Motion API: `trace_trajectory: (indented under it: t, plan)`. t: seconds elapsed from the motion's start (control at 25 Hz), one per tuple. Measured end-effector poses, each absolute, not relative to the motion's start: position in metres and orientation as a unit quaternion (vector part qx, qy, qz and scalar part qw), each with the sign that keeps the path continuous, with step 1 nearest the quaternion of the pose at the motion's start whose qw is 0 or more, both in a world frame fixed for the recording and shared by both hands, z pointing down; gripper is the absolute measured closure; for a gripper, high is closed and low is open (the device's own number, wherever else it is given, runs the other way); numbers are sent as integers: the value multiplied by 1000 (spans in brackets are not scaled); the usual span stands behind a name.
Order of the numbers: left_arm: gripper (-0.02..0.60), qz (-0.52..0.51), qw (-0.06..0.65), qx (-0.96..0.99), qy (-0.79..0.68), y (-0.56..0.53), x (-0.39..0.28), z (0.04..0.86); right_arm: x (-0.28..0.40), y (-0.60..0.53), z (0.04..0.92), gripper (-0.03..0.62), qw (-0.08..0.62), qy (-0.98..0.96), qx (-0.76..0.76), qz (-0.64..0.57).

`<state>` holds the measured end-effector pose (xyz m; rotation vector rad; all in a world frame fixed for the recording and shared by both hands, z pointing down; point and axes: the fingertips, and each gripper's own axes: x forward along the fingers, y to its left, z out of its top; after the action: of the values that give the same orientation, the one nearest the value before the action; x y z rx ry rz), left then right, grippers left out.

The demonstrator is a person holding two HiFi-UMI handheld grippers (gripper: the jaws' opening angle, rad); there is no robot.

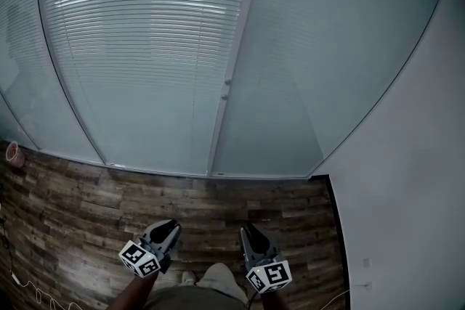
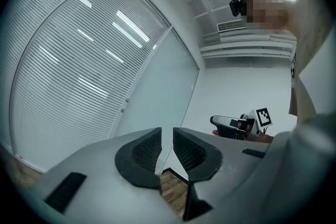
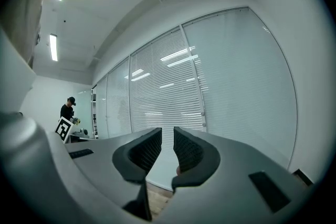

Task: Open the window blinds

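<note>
Blinds (image 1: pixel 145 47) fill the top half of the frame, slats down. Left gripper (image 1: pixel 167 229) & right gripper (image 1: pixel 251 231) sit bottom centre over the wood floor (image 1: pixel 80 207), well apart from them. Both have jaws pressed nearly together w/ nothing btw. Reddish cup-ish thing (image 1: pixel 12 152) far left, can't tell contents.

Grey moulded left claw (image 1: pixel 171 226) and right claw (image 1: pixel 249 229), black ribbed pads (image 2: pixel 147 149), white cubes (image 1: pixel 140 258) with black square markers, khaki-ish trousers (image 1: pixel 192 299).
</note>
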<state>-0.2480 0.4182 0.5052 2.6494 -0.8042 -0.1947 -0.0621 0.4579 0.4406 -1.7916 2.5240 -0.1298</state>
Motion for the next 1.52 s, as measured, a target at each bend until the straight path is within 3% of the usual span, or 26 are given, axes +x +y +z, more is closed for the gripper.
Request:
trace_trajectory:
  t: [0.36,0.84,1.52]
  plan:
    - [523,-65,185,930,-312,400,-222,504,-38,426,438,537,11,836,-547,-48]
    - [523,-49,167,933,-316,389,-130,487,29,398,422,537,6,853,-519,-44]
    - [523,-50,174,916,-359,392,-86,506,83,395,433,537,11,872,-487,-42]
